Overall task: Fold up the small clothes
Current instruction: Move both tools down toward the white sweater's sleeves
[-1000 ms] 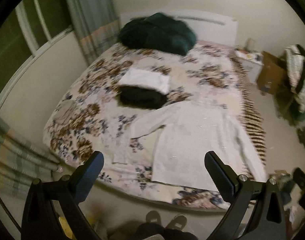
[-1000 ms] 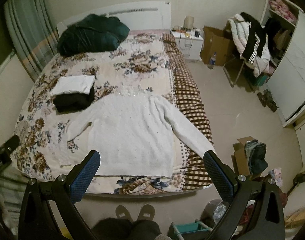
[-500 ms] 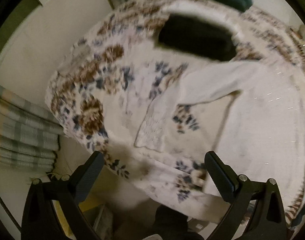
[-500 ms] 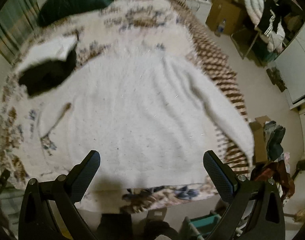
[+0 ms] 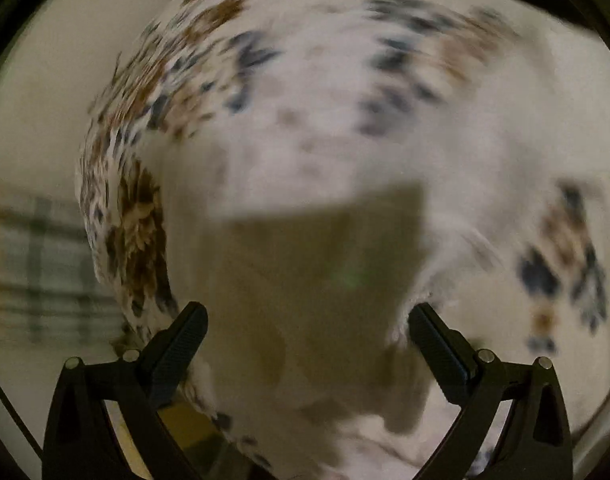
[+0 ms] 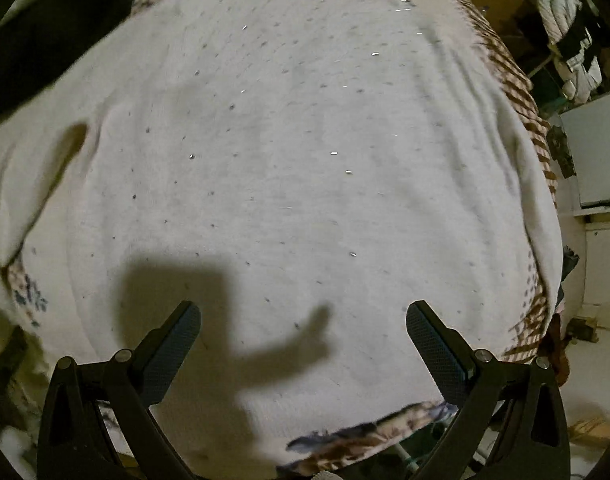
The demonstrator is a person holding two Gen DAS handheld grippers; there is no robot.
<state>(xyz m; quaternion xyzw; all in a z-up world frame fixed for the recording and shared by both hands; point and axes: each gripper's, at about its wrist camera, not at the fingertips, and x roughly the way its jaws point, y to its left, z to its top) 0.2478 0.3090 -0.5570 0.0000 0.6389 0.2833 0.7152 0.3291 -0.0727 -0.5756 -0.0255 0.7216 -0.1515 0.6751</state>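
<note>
Sweater (image 6: 289, 152), white and knitted with small shiny specks, lies flat and spread on the bed (image 6: 345, 446), its body filling almost all of the right wrist view and its lower hem close to the near edge of the mattress. One second ago both cameras looked at the whole bed from high above; half a second ago they were already much lower, and now both tools have come down close to the cloth. The right gripper (image 6: 303, 338) hangs open, with the two fingers wide apart, just above the lower part of the sweater, and its shadow falls on the knit between them. The left gripper (image 5: 307, 340) is open too and holds nothing; its picture is strongly blurred by motion, so I can only suppose that the pale strip under it is the left sleeve (image 5: 425, 300), lying on the flowered bedcover (image 5: 209, 92). For the task this means, in my judgement, that the approach is nearly finished and the first grasp is about to come, probably one hand on the sleeve and the other on the hem; no fold is made yet. At the upper left of the right view a dark folded garment (image 6: 45, 48) lies beside the sweater. I can read no brand, label or writing anywhere.
</note>
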